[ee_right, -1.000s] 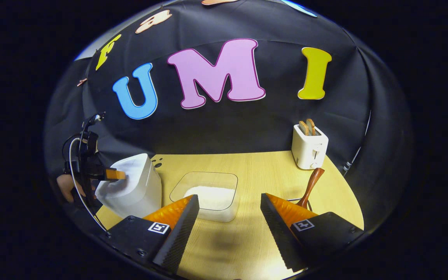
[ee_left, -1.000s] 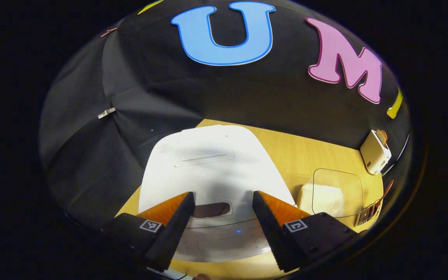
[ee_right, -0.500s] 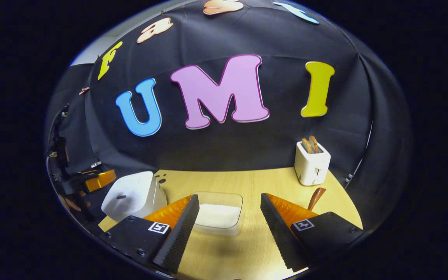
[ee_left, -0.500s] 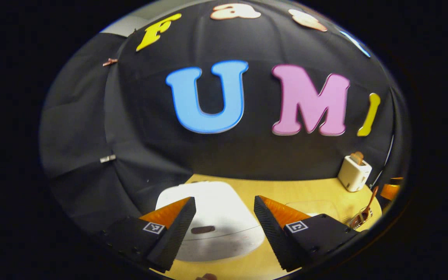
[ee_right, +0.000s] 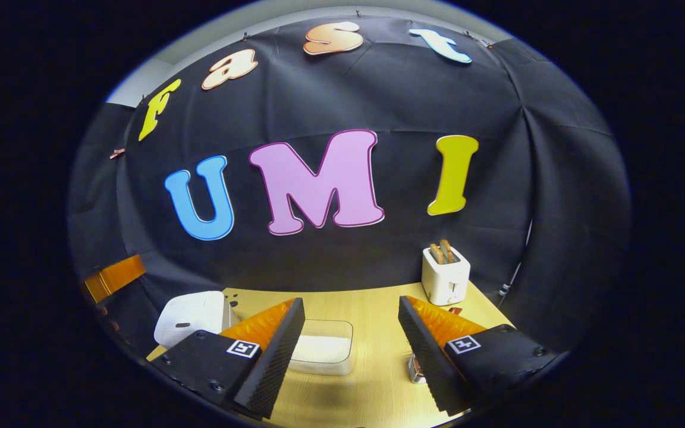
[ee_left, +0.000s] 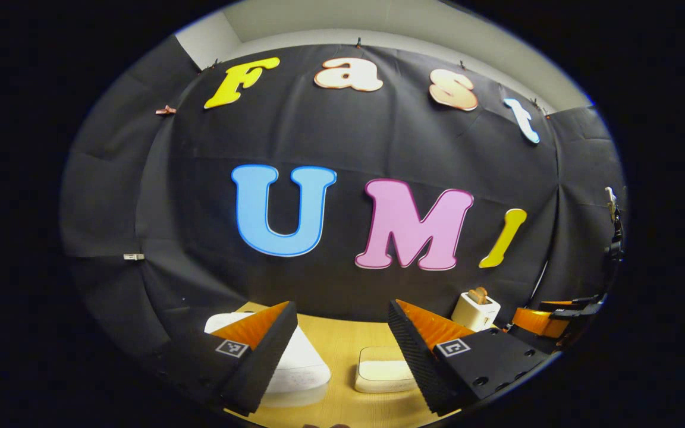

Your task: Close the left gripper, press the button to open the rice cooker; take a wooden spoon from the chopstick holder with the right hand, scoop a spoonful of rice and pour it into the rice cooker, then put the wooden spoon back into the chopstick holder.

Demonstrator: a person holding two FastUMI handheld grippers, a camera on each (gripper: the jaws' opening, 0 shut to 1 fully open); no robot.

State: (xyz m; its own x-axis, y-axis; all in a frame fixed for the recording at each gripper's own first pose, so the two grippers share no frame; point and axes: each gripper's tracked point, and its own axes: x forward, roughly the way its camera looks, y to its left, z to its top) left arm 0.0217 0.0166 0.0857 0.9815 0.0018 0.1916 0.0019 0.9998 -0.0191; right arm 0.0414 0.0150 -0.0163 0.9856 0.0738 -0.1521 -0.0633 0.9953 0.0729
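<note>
Jaws of left gripper [ee_left: 342,351] and right gripper [ee_right: 351,351] apart, unloaded; rice cooker [ee_right: 191,309] near table edge.

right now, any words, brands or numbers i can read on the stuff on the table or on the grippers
No text here can be read.
White rice cooker: faint print on its front panel, too blurred to read.
White toaster: no text visible.
Clear plastic box of rice: no text visible.
Left gripper and right gripper: square black-and-white pattern markers, not words or numbers.
</note>
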